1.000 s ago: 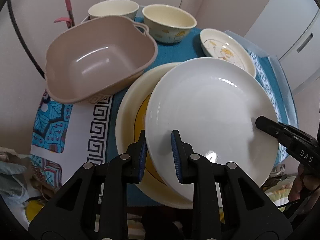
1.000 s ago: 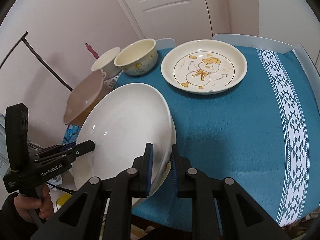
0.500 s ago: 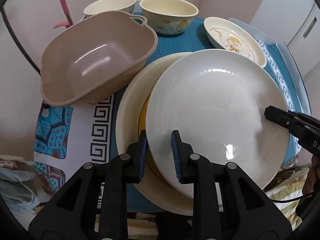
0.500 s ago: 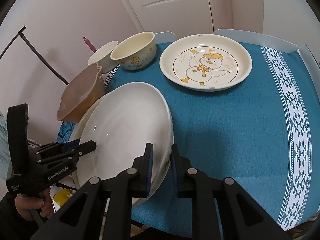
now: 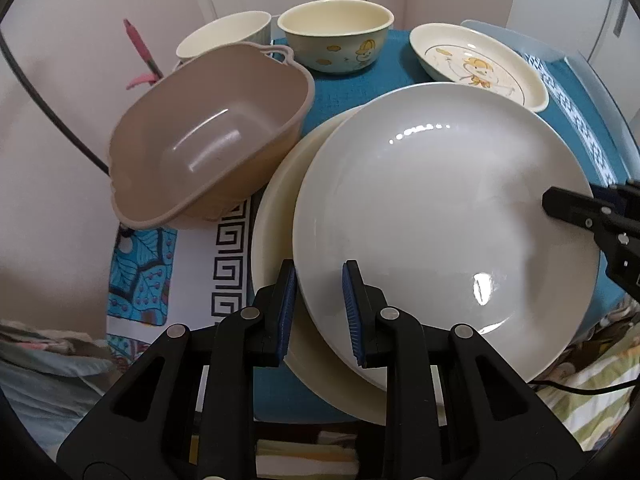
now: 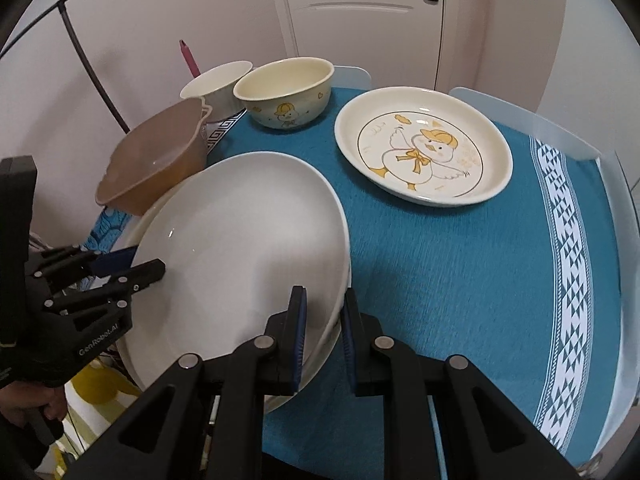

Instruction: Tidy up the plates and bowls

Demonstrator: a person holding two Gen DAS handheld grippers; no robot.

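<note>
A large white plate (image 5: 440, 216) sits almost flat over a cream plate (image 5: 276, 216) on the blue tablecloth. My left gripper (image 5: 318, 312) is shut on the white plate's near rim. My right gripper (image 6: 322, 332) is shut on its opposite rim; the plate also shows in the right wrist view (image 6: 240, 248). The right gripper shows at the right of the left wrist view (image 5: 580, 212). A duck plate (image 6: 424, 144), a duck bowl (image 6: 286, 92), a white bowl (image 6: 216, 84) and a tan square bowl (image 5: 212, 136) stand behind.
The tan bowl leans on the cream plate's far left rim. A pink stick (image 6: 190, 58) and a black rod (image 6: 84, 56) stand by the wall. The table edge (image 6: 600, 452) is close on the near side. A white door (image 6: 360, 20) is behind.
The white plate, held by both grippers, has come down from a tilt to nearly flat over the cream plate, now covering its yellow centre. Both grippers moved lower and closer to the table.
</note>
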